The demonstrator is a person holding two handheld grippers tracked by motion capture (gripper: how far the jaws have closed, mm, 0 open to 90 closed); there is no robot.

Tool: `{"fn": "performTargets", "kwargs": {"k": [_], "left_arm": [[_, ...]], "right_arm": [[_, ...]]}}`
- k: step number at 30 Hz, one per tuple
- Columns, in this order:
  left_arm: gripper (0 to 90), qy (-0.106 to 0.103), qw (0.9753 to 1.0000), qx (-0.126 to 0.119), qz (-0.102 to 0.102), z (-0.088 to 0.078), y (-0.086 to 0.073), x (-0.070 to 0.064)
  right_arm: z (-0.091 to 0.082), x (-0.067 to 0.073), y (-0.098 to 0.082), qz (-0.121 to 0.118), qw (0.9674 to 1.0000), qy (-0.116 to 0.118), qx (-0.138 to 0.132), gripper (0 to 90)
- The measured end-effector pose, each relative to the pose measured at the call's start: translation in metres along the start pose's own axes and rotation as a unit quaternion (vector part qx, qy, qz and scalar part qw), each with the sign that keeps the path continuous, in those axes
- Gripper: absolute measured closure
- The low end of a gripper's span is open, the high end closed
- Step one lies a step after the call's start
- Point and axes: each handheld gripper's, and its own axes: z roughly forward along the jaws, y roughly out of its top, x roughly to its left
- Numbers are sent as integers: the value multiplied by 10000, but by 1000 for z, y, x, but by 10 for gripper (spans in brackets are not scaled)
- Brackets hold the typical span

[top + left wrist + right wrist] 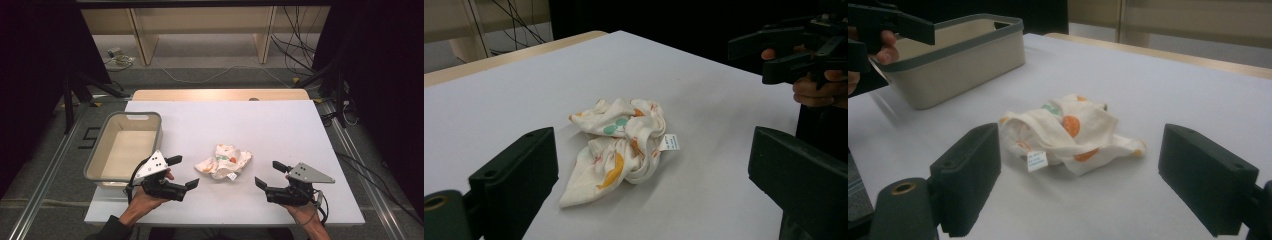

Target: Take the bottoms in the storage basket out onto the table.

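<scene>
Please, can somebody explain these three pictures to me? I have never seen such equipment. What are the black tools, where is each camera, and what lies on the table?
No robot arm works here. A person holds a hand tool in each hand: the left gripper and the right gripper. Each has two black jaws that open and close.

The high view comes from a fixed camera above the table; the forearms enter from the bottom edge. The two other pictures come from small cameras riding on the grippers, each looking forward between its own jaws.

A crumpled cloth with a coloured print and a small tag lies on the table between the grippers. At the left stands an empty basket.

Both grippers are open and hold nothing. They point at the cloth from either side without touching it.
</scene>
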Motion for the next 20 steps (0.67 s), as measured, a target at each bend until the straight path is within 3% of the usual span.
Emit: {"fn": "performTargets", "kwargs": {"k": [20], "left_arm": [[53,19,10000,-17,-25,0,0,2]], "right_arm": [[0,-1,0,-12,10000,-17,-5,179]]}}
